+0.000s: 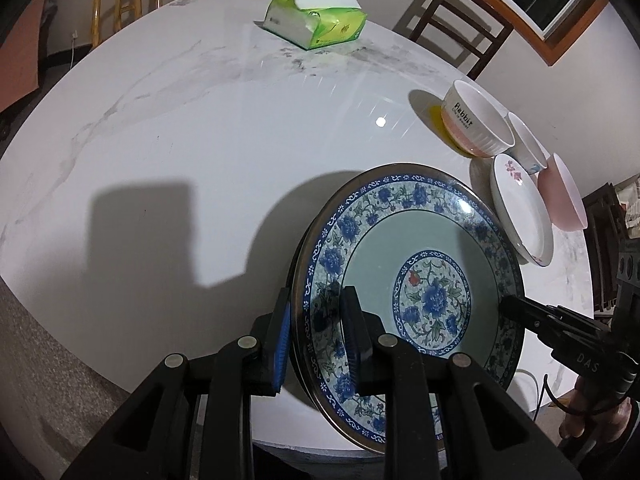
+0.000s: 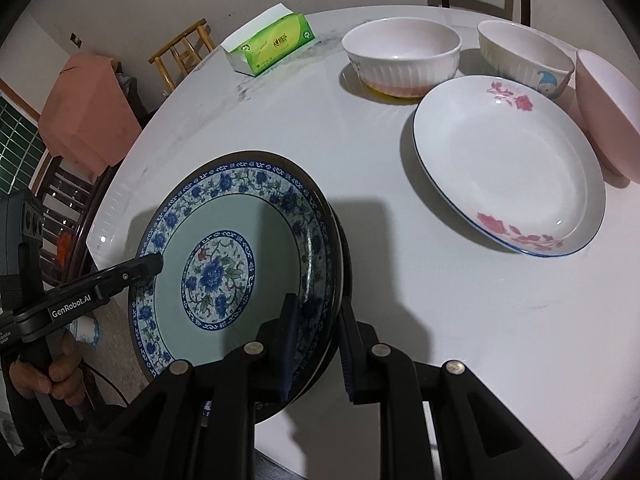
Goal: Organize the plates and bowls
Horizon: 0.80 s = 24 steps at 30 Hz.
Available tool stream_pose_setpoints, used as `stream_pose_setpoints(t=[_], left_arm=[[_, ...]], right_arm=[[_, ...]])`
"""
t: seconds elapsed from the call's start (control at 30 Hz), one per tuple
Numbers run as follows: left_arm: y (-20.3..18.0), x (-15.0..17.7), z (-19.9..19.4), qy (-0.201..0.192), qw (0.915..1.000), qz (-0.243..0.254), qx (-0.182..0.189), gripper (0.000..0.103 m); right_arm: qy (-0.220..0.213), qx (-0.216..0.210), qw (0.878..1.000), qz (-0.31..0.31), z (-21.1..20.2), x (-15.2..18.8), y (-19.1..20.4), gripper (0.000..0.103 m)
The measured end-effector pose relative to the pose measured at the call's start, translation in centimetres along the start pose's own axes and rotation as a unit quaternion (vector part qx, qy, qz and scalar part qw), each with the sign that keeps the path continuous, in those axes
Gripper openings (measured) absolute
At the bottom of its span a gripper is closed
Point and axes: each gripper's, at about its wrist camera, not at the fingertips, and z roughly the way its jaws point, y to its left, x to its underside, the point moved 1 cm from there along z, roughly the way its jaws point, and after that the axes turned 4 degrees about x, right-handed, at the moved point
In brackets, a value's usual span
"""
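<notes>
The blue plate (image 1: 412, 276) is round, glazed and glossy, with a pale green well, a blue floral rim band and a flowered medallion at its centre. It sits over the near edge of the table (image 1: 200, 160), a smooth white slab with faint grey veining, and whether its base touches the top I cannot tell. A dark edge shows beneath its rim (a second plate or shadow, unclear).

The left gripper (image 1: 316, 332) clamps the plate's left rim, one black finger with a blue pad under the rim, the other on the patterned band. The right gripper (image 2: 318, 344) clamps the opposite rim the same way.

Beyond lies a shallow white plate (image 2: 508, 164) with pink roses and a thin blue edge. Behind it stand a ribbed white bowl (image 2: 402, 56), a second ribbed bowl (image 2: 520, 56) and a matte pink bowl (image 2: 608, 112). A green tissue pack (image 2: 272, 46) rests farther back.
</notes>
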Motion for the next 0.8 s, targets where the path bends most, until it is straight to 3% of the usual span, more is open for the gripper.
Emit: stream_pose_setpoints(t=[0.43,0.8], left_arm=[[-0.1,-0.1,0.6,0.008,0.9997,0.005,-0.024,0.024],[-0.7,0.1,1.2,0.003,0.9983,0.022,-0.054,0.024]], right_arm=[[0.005,0.002,1.0,-0.001,0.4,-0.2,0.1,0.021],[0.001,0.032,0.999,-0.029,0.6,-0.2,1.3,0.022]])
